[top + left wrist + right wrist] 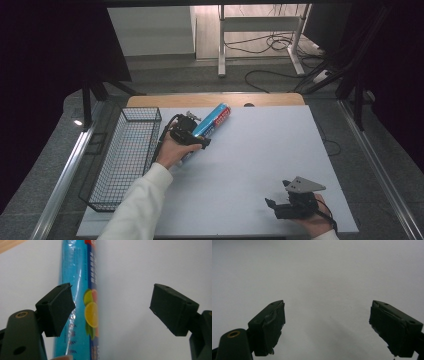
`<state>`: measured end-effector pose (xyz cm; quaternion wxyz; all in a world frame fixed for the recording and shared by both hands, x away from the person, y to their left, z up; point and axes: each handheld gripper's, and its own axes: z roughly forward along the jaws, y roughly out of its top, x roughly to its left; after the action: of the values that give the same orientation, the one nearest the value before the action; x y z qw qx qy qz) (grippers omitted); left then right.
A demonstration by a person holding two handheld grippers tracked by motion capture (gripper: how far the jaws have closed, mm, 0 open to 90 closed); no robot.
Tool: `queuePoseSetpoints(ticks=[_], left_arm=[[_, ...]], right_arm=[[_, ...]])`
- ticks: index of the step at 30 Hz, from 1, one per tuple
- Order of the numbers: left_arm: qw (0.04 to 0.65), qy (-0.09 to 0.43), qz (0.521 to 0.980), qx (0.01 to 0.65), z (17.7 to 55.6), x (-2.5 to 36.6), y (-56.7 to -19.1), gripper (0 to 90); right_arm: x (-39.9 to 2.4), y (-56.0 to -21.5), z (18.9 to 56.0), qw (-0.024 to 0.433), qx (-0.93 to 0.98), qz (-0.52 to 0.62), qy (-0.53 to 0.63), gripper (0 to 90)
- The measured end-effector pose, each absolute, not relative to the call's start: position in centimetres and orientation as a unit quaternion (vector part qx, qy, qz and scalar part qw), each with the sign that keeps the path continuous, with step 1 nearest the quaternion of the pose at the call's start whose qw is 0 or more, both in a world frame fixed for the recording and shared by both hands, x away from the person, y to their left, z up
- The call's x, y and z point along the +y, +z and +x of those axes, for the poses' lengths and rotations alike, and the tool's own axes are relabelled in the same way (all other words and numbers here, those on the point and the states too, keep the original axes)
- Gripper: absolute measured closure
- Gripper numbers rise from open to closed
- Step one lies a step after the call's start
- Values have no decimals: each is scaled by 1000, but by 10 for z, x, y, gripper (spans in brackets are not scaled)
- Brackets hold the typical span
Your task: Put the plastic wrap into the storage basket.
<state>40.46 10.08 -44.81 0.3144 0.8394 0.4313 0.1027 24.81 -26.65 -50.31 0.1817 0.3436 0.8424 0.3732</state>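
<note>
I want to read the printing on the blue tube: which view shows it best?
The left gripper view: the blue tube runs close up beside one open jaw, fruit picture clear. The high view shows it small, lying whole on the table.

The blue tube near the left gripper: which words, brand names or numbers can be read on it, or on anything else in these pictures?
Blue tube: rows of small print run along it, too blurred to read.
Its red band: white marks, cut off at the frame's edge, not readable.
Beside the pictured citrus slices: no legible text.
In the high view the tube is too small for any word.
Wire basket, left gripper, right gripper: no text seen.
</note>
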Motion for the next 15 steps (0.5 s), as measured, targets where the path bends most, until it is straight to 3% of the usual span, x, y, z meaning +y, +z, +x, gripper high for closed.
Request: queuePoseSetpoints(ticks=[15], left_arm=[[304,108,840,435,441,101,-457,209]], right_arm=[[-266,-503,248,179,844,343,372,137]])
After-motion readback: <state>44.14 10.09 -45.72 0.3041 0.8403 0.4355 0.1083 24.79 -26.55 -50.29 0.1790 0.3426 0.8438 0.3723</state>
